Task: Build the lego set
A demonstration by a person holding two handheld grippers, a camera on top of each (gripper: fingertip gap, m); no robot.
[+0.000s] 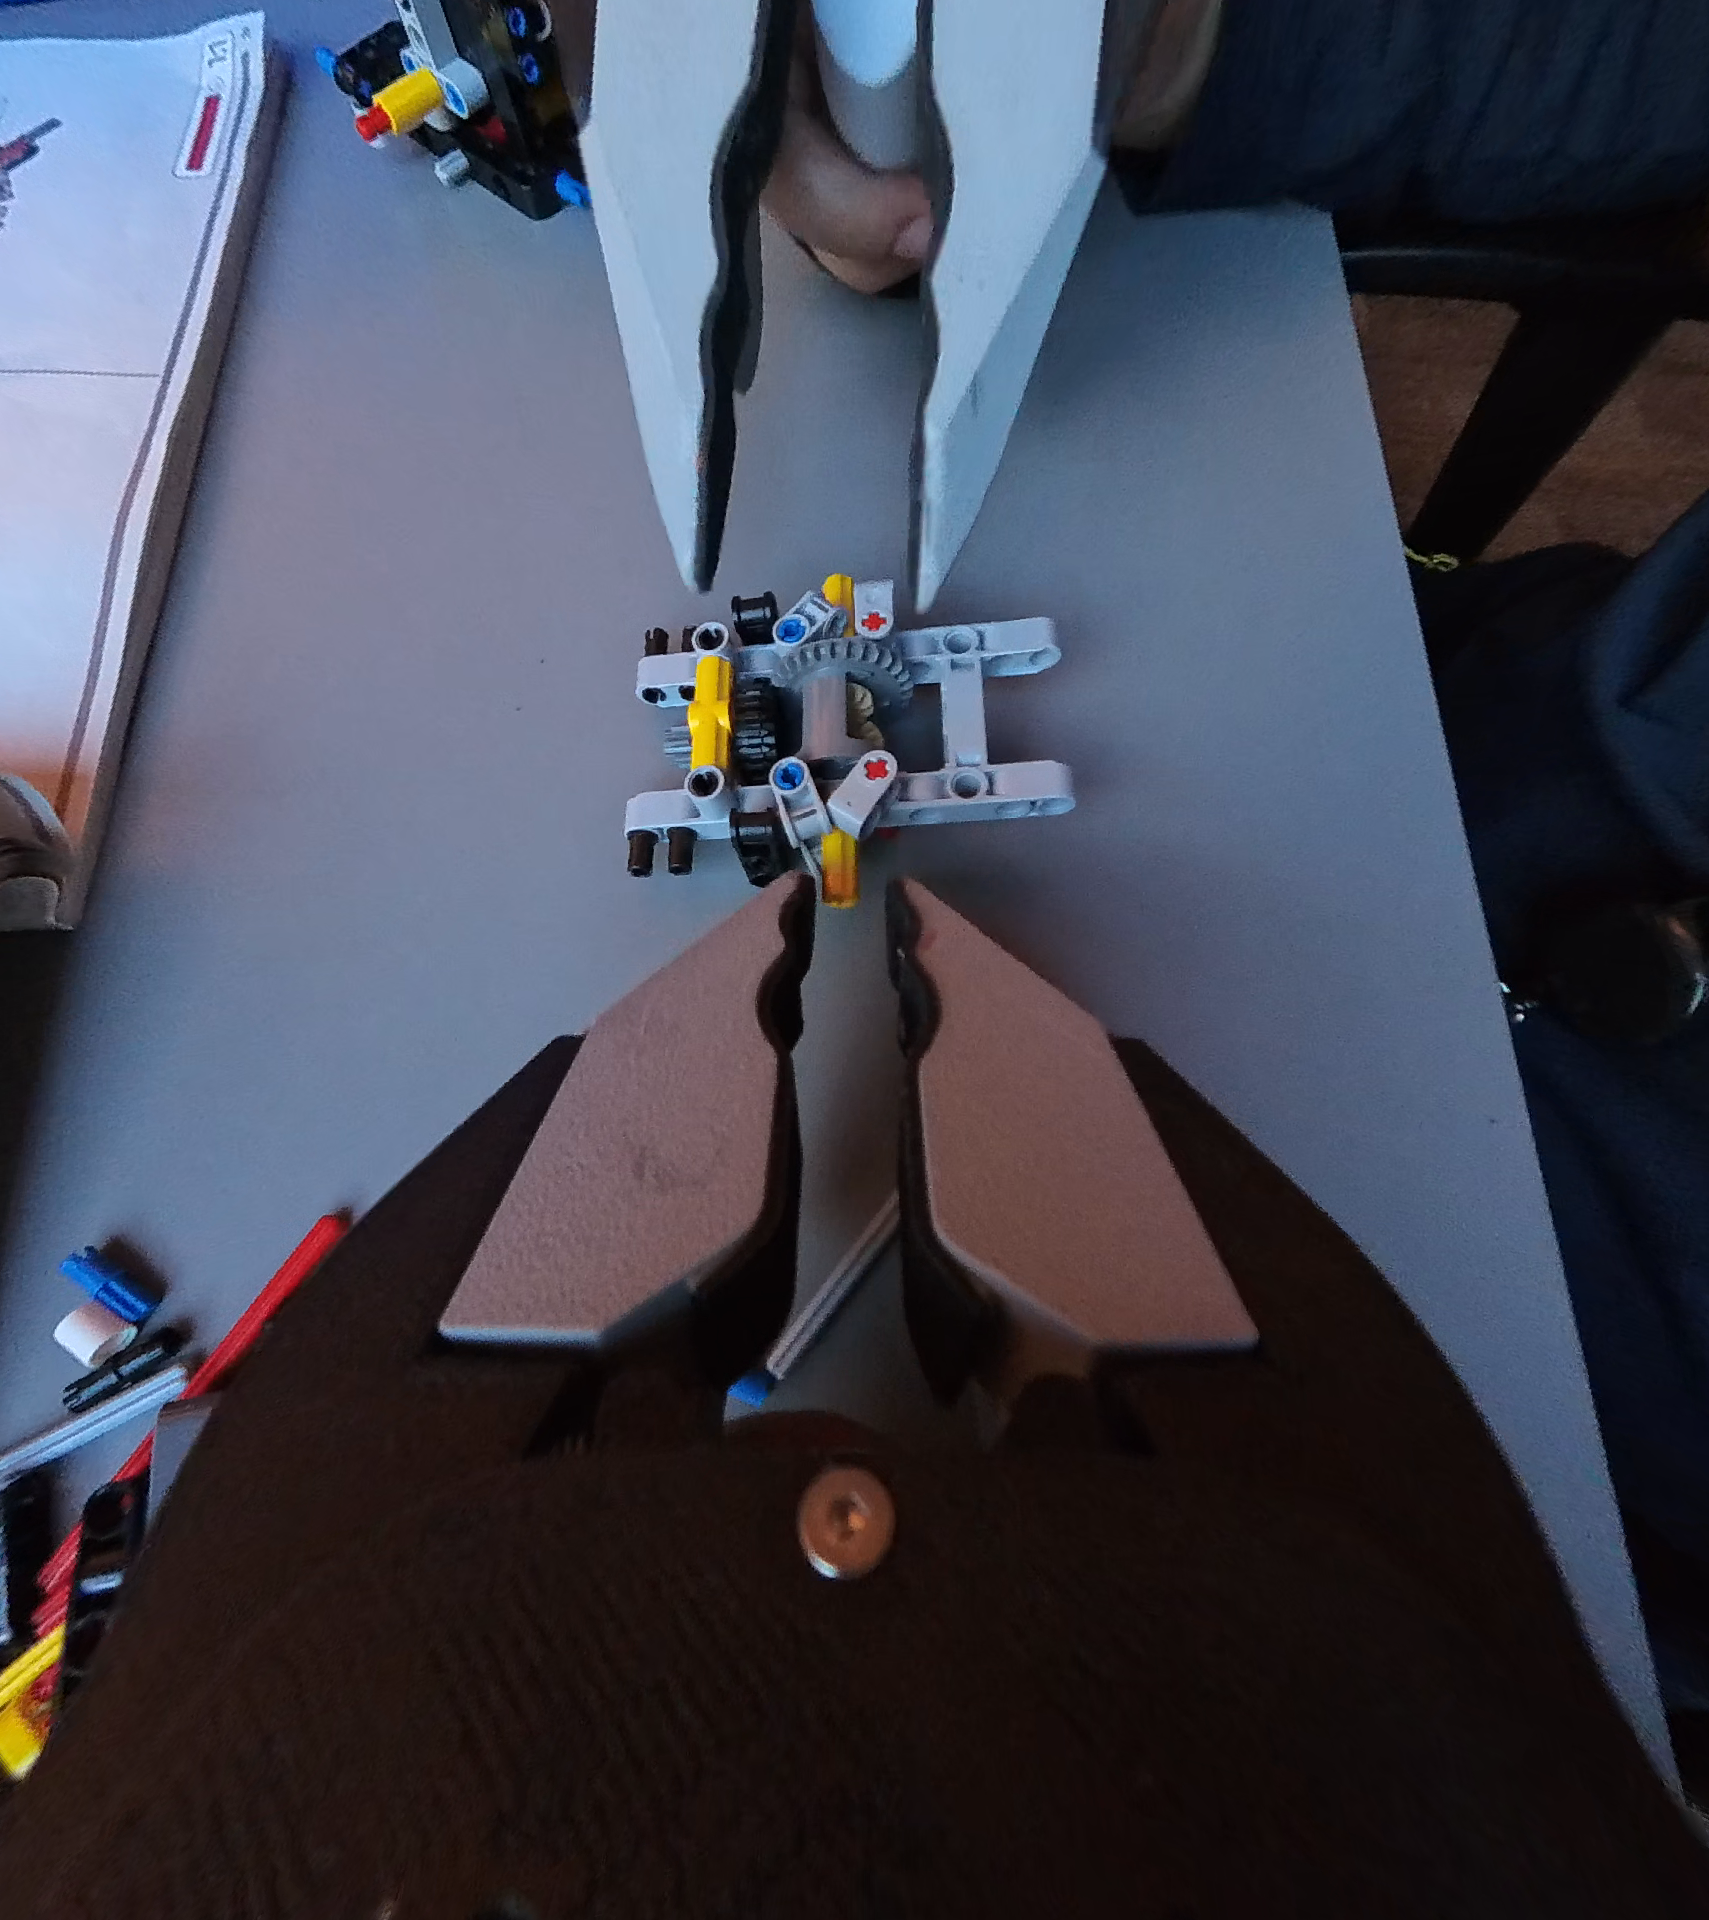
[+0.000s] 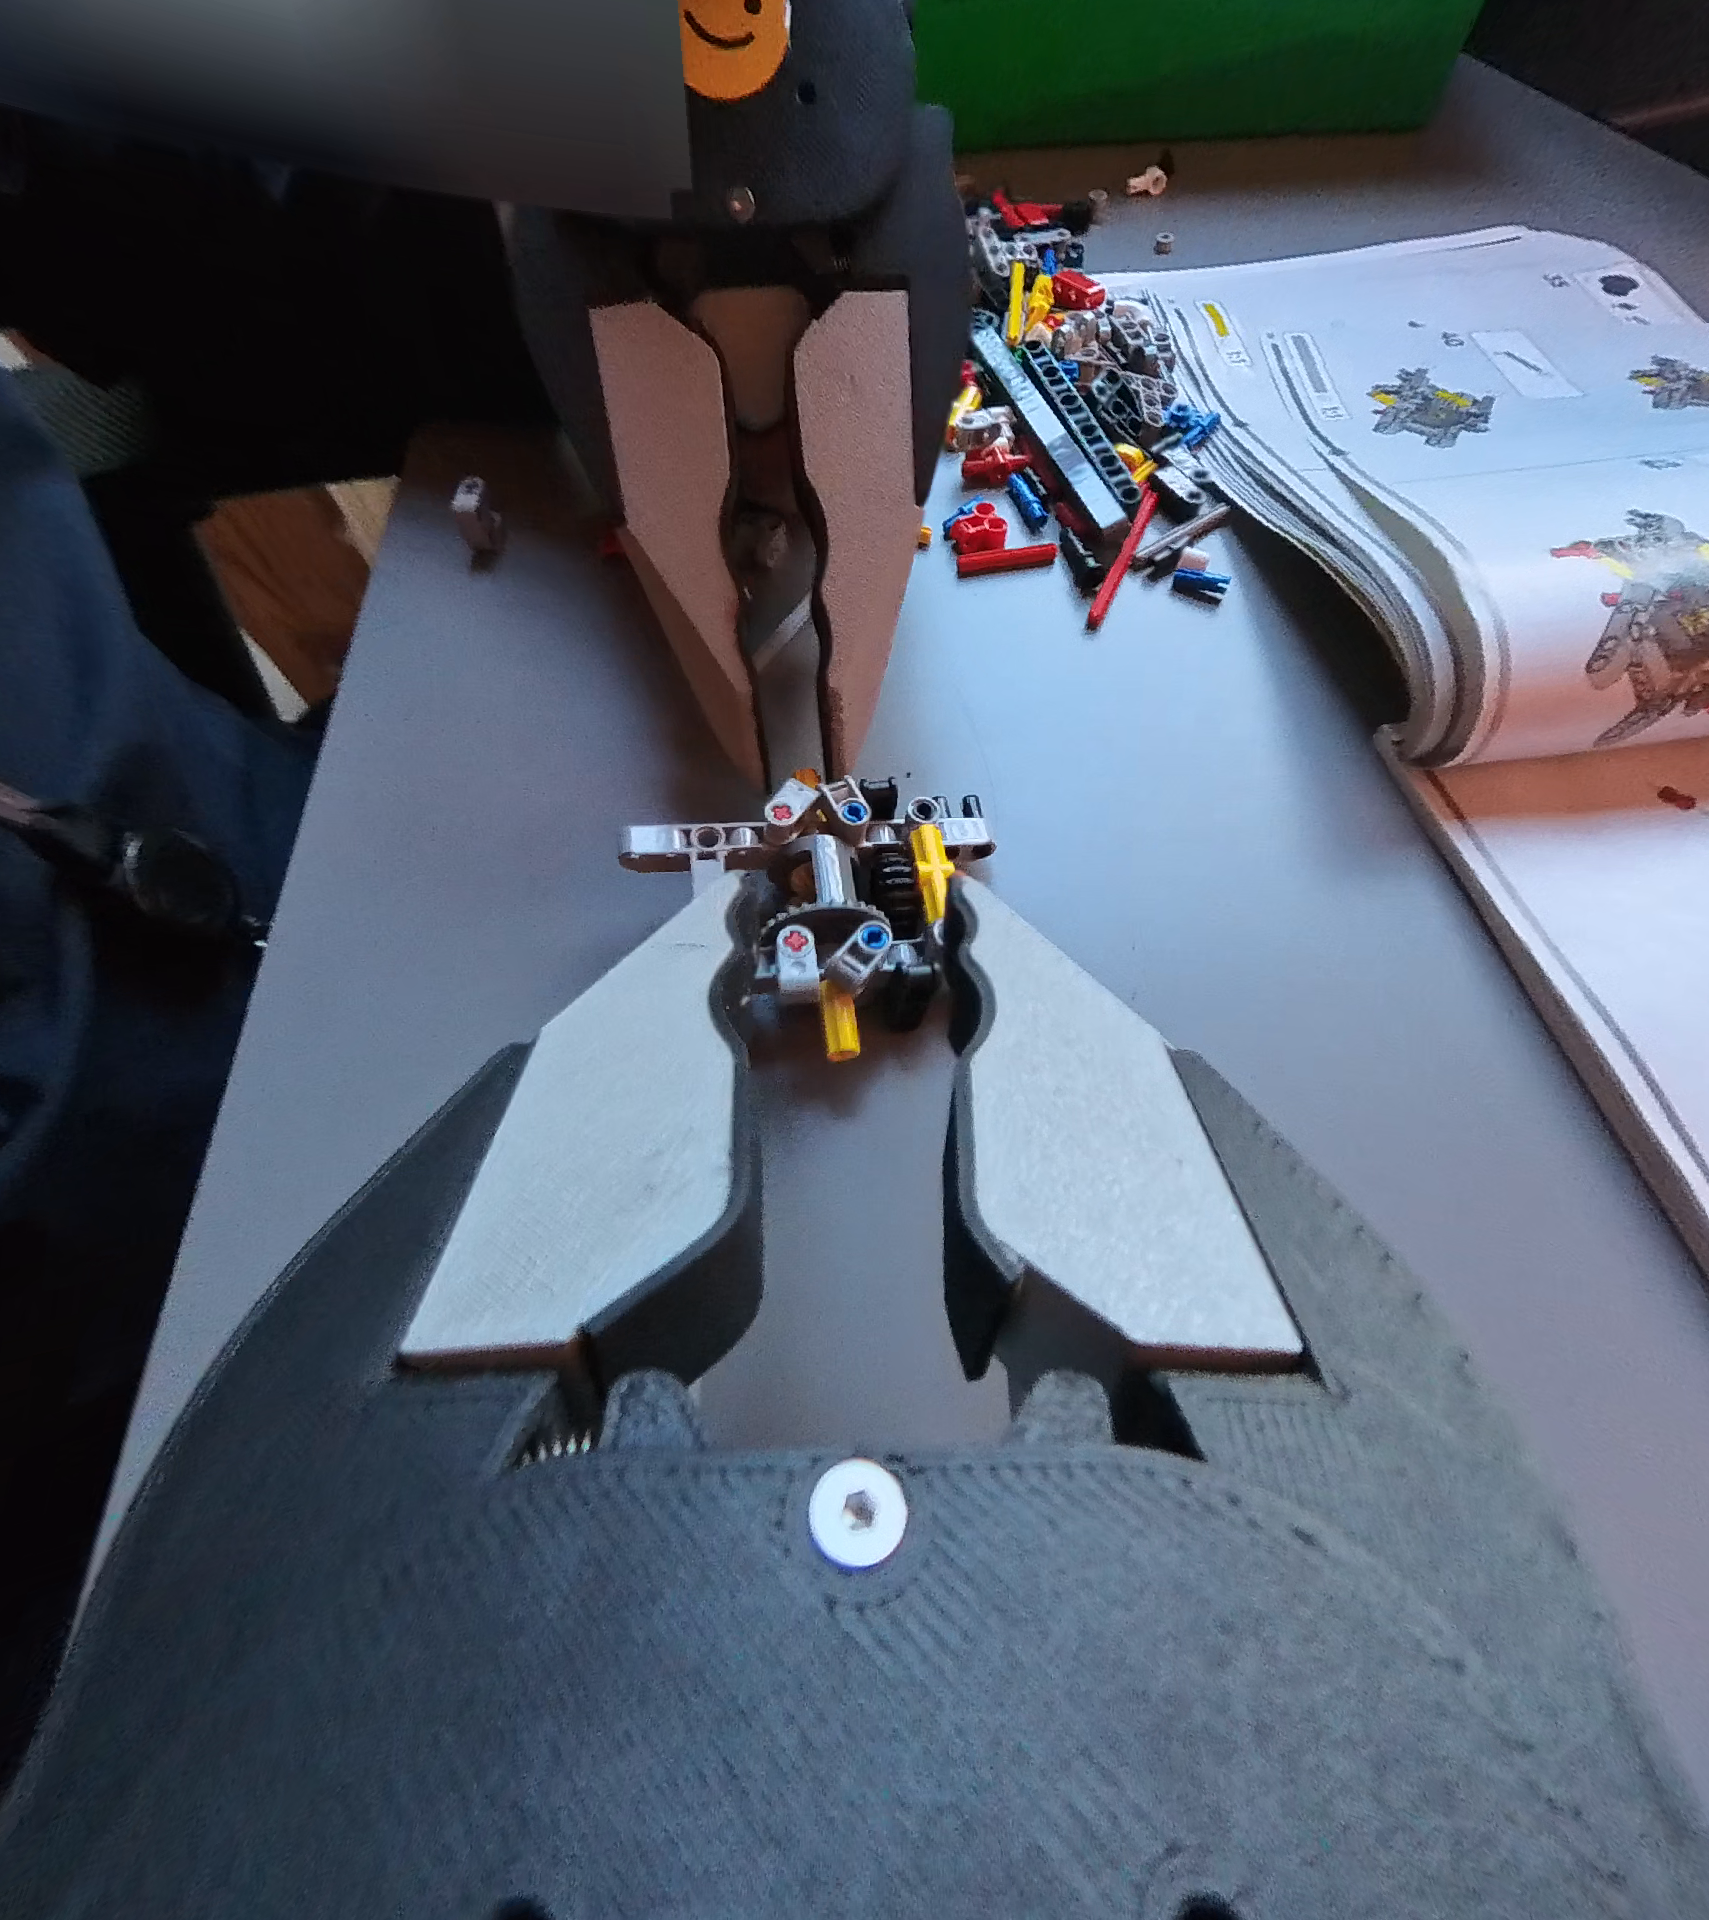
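Facing across grey gear assembly (image 1: pixel 850 717) mid-table (image 1: pixel 414 727): left gripper (image 1: pixel 850 894) at 6 o'clock, fingers narrow, yellow axle (image 1: pixel 839 868) tip between, unclamped. Right gripper (image 2: pixel 829 904) at 12 o'clock, wider, straddling assembly; pad contact: cannot tell.

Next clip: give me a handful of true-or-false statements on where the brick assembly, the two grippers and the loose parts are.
1. The grey gear assembly rests on the grey table. True.
2. The left gripper has lifted it clear. False: its open tips sit just short of a yellow axle.
3. The right gripper straddles the assembly's near end. True.
4. An open instruction booklet lies on the table. True.
5. The loose parts sit in a green bin. False: heaped on the table.
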